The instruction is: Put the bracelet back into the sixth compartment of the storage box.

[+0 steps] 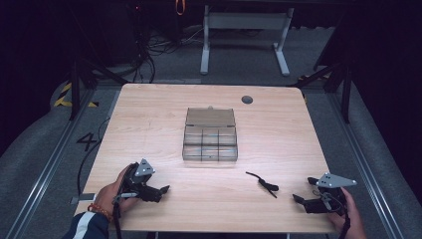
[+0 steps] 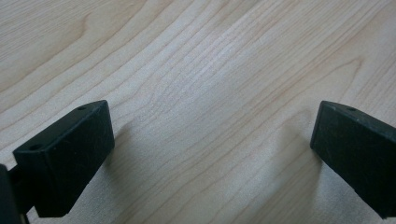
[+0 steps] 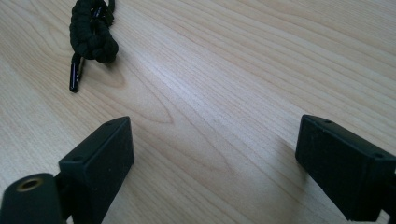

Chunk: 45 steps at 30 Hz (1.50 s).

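Note:
A clear plastic compartment box [image 1: 210, 137] with its lid up stands in the middle of the wooden table [image 1: 149, 114]. A black braided cord [image 1: 263, 183] lies in front of it toward the right; in the right gripper view the cord [image 3: 91, 32] is at the top left, apart from the jaws. My left gripper [image 1: 164, 189] rests low over the table at the front left, open, with bare wood between its jaws [image 2: 212, 140]. My right gripper [image 1: 296, 198] sits at the front right, open and empty [image 3: 215, 154], just right of the cord.
A dark round grommet [image 1: 247, 99] is set in the table's far right part. Beyond the table stand a white desk frame [image 1: 244, 35] and loose cables on the floor. Bare wood lies between the two grippers.

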Tool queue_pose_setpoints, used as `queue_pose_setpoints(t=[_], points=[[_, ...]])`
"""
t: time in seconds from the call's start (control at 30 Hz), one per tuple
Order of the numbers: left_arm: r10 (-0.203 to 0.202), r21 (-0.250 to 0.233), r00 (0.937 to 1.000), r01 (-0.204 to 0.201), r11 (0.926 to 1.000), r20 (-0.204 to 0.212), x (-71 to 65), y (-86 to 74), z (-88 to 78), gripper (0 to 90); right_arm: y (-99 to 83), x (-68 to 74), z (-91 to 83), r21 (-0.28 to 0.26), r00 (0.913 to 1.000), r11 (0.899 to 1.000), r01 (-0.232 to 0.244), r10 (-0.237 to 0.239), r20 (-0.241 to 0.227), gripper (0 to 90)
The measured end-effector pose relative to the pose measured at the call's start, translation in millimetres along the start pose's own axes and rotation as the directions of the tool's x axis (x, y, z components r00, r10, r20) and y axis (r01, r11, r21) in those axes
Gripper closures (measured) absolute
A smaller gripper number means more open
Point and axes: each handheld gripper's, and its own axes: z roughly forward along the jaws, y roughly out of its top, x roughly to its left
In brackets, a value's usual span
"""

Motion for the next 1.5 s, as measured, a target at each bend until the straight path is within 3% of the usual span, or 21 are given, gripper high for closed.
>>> queue_pose_setpoints(t=[0.47,0.63,0.77,0.83,0.97,1.07,1.13,1.2,1.43,1.5], points=[[0.002,0.0,1.0,-0.002,1.0,0.002,1.0,-0.8,-0.7,0.1,0.9,-1.3,0.6,0.002,0.9999,1.0,0.009,-0.009,-0.011,11.0],[0.004,0.003,1.0,-0.005,1.0,0.002,1.3,-0.7,-0.9,0.1,5.0,-4.7,0.5,0.039,0.9985,0.998,0.039,-0.038,-0.039,11.0],[0.002,0.001,1.0,-0.002,1.0,0.0,1.8,-1.3,-1.4,0.1,15.8,-6.3,-1.7,0.156,0.9939,0.984,0.09,-0.079,-0.076,11.1],[-0.004,0.0,1.0,0.004,1.0,-0.001,1.6,-1.6,-1.5,0.1,16.8,-3.0,-3.2,0.174,0.9875,0.976,0.134,-0.117,-0.106,10.1],[0.0,0.003,1.0,0.0,1.0,-0.002,2.1,-1.7,-1.9,0.1,22.3,-1.0,-2.9,0.231,0.9834,0.96,0.158,-0.132,-0.125,10.4],[0.0,0.003,1.0,0.0,1.0,-0.002,2.1,-1.7,-1.9,0.1,25.1,-2.9,-1.6,0.249,0.9807,0.954,0.169,-0.138,-0.139,11.6],[-0.001,0.0,1.0,0.001,1.0,-0.003,2.1,-1.8,-1.7,0.1,27.7,-3.0,-1.5,0.246,0.9803,0.954,0.171,-0.139,-0.14,18.8],[-0.001,0.001,1.0,0.001,1.0,-0.003,2.1,-1.8,-1.7,0.1,32.5,-0.9,-1.1,0.252,0.9763,0.948,0.196,-0.164,-0.141,18.0],[-0.001,0.001,1.0,0.001,1.0,-0.003,2.1,-1.8,-1.7,0.1,57.9,8.7,-1.5,0.229,0.965,0.946,0.229,-0.19,-0.181,27.2],[-0.001,0.001,1.0,0.001,1.0,-0.003,2.1,-1.8,-1.7,0.1,66.9,12.7,-1.1,0.227,0.9587,0.941,0.251,-0.21,-0.192,29.4]])
